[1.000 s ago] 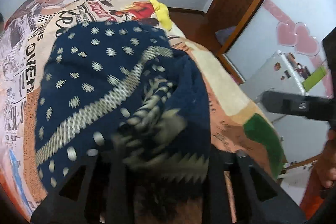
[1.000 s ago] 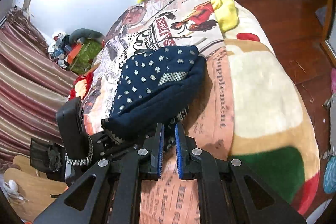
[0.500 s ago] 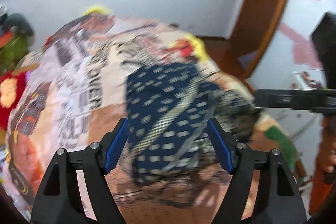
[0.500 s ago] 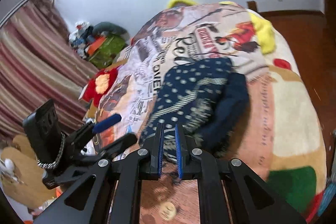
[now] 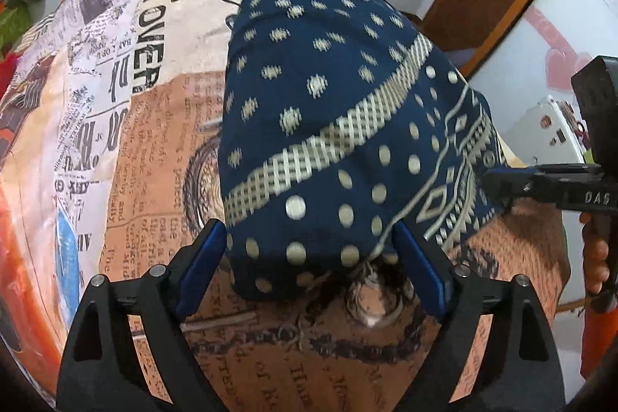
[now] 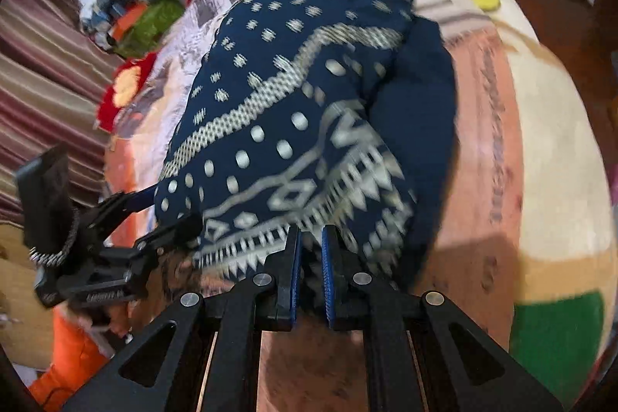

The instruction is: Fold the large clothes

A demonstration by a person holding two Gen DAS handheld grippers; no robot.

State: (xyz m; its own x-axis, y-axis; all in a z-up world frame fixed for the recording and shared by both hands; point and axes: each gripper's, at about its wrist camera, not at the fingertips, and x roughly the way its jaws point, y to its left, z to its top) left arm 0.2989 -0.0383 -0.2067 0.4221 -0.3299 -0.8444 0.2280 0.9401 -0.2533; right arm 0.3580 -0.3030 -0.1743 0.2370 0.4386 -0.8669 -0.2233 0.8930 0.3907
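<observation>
Navy knit garment with cream dots and geometric bands [image 5: 328, 126], folded into a thick bundle, sits mid-frame on the newspaper-print bed cover [image 5: 154, 149]. Left gripper [image 5: 309, 269] fingers are opening, straddling the near edge without pinching it. Right gripper [image 6: 309, 253] fingers are shut with nothing visibly between them, at the patterned hem. Risk: either one snags a loose layer when it moves and drags the fold open.

The left gripper [image 5: 309, 269] has black triangular-cutout arms, silver screws and blue pads [image 5: 201, 269]. At the frame's right edge the right gripper [image 5: 498, 180] shows white lettering. An orange sleeve [image 6: 69, 354] fills the lower left.
</observation>
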